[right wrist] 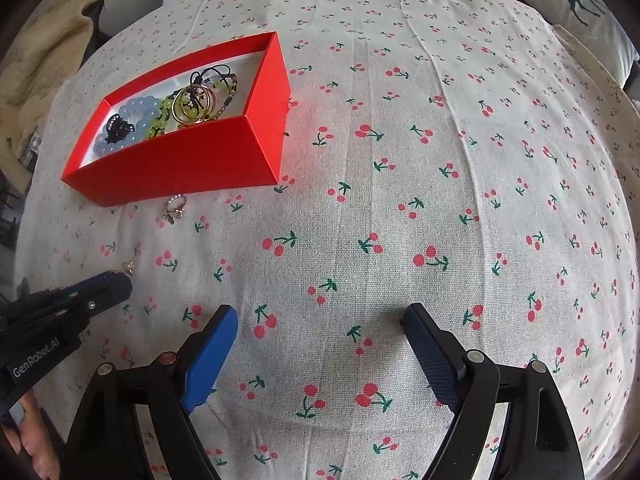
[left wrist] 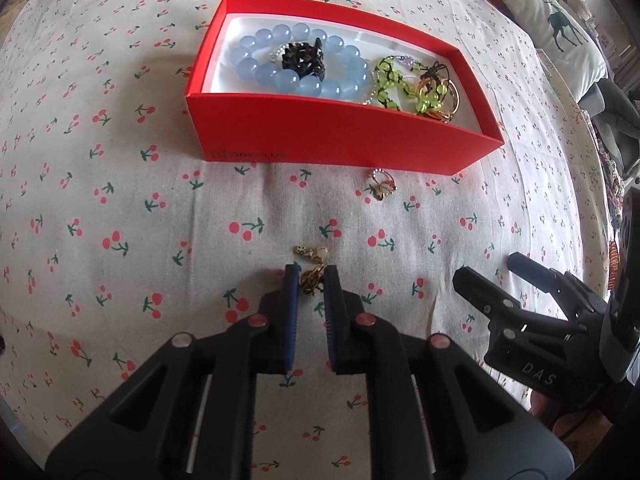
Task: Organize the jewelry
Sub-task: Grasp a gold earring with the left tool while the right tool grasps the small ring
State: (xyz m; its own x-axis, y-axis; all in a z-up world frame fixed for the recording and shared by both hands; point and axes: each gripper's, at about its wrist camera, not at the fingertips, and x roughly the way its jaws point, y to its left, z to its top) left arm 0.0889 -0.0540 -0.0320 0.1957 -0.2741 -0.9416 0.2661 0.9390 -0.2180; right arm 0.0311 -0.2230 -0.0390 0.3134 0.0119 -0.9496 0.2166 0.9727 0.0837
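Two small pieces lie loose on the cherry-print cloth (left wrist: pixel 120 208), and your left gripper (left wrist: pixel 311 276) is down on the nearer one. That little gold-toned earring (left wrist: pixel 312 280) sits between the blue-padded fingers (left wrist: pixel 291 292), which stand close on either side; whether they actually pinch it, I cannot tell. A second gold bit with a dark-dotted bead (left wrist: pixel 311 253) lies just ahead of the fingertips, touching or nearly so, so closing here could snag both.

The silver-and-gold ring with a leaf charm (left wrist: pixel 380 186) waits just beside the front wall of the open red cardboard box (left wrist: pixel 340 136), likely next in line. Inside that box you have the pale blue bead bracelet (left wrist: pixel 280 76) with a black beaded cluster (left wrist: pixel 302 58) in its middle, and the green bead strand (left wrist: pixel 394 80) tangled with gold hoops (left wrist: pixel 438 98) at the right end, so the sorting looks mostly done.

Your right gripper (right wrist: pixel 320 320) hovers spread wide over bare cloth, holding nothing, well clear, probably parked to keep out of the left's path.
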